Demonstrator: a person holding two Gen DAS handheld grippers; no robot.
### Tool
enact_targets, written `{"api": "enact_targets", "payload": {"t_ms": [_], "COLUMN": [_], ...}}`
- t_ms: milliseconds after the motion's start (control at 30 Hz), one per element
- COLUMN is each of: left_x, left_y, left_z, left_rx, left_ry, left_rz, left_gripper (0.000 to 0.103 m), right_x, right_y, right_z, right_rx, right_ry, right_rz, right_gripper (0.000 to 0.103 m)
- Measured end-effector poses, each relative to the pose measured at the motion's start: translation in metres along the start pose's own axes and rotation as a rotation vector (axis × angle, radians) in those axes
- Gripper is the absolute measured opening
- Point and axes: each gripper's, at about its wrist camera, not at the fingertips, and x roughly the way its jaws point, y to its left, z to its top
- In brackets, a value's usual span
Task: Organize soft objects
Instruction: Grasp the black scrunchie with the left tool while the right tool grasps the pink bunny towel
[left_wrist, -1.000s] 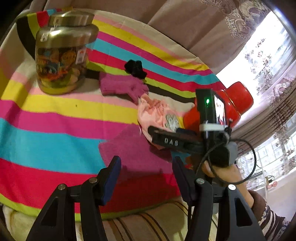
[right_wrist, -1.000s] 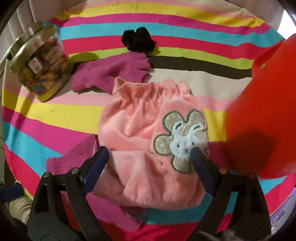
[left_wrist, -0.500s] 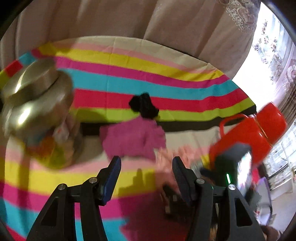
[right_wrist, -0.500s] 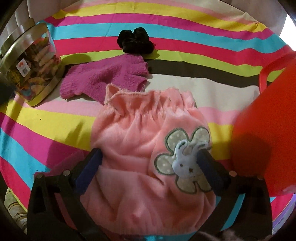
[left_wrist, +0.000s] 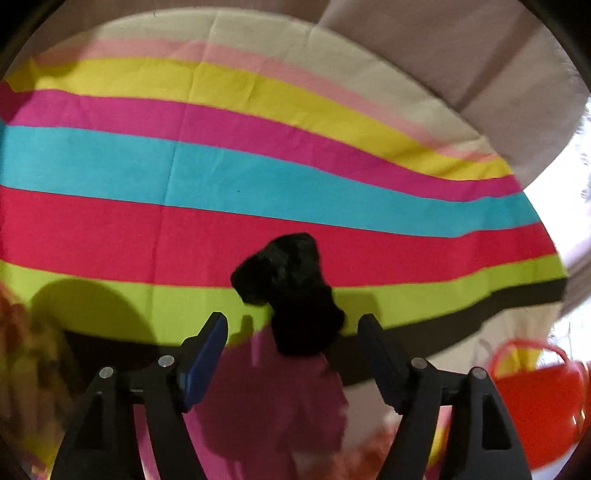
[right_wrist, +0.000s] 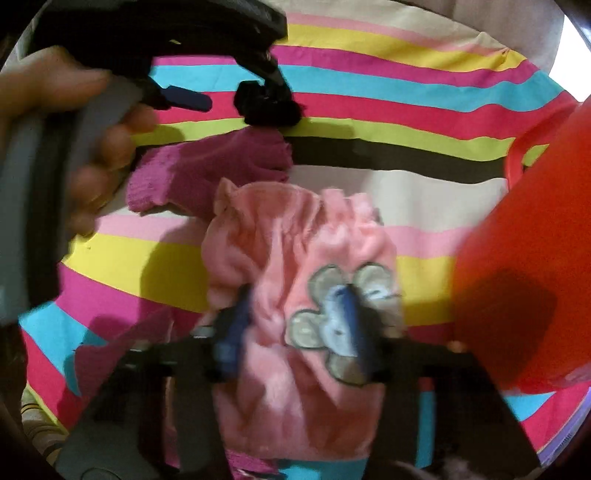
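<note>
Here the right gripper (right_wrist: 295, 325) is closing, bunching a fluffy pink pouch (right_wrist: 295, 258) with flower patch.

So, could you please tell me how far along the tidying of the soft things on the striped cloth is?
Nothing looks sorted yet: every soft item lies loose on the striped cloth. In hand: the right gripper has its jaws closing on the pink pouch, fabric bunched between them, while the left gripper, jaws opening, nears the black fuzzy item. Still untouched: the magenta glove and a second magenta piece.
</note>
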Motion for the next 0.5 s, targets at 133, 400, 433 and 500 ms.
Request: {"api": "enact_targets", "payload": {"t_ms": [133,400,433,500], "left_x": [0.024,0.031,0.028,0.02], "left_y": [-0.006,-0.022,-0.023,-0.021], "left_z": [0.005,0.003,0.002,0.001], "left_rx": [0.043,0.149,0.153,0.15], "left_ry": [0.03,0.006,0.001,-0.016], "left_rz": [0.051,0.069,0.059,0.053], "left_gripper": [0.073,0.017,0.016,0.014], "right_x": [-0.002,-0.008,-0.011,-0.016], "right_y": [-0.007,-0.007,-0.007,-0.008], "right_z": [0.0,-0.001,-0.002,-0.003], "right_rx": [0.017,0.026,0.027,0.026], "right_ry": [-0.009,-0.04,-0.051,-0.07], "right_rz": [0.024,0.05,0.059,0.059], "right_gripper": [0.027,0.014,0.014,0.013]}}
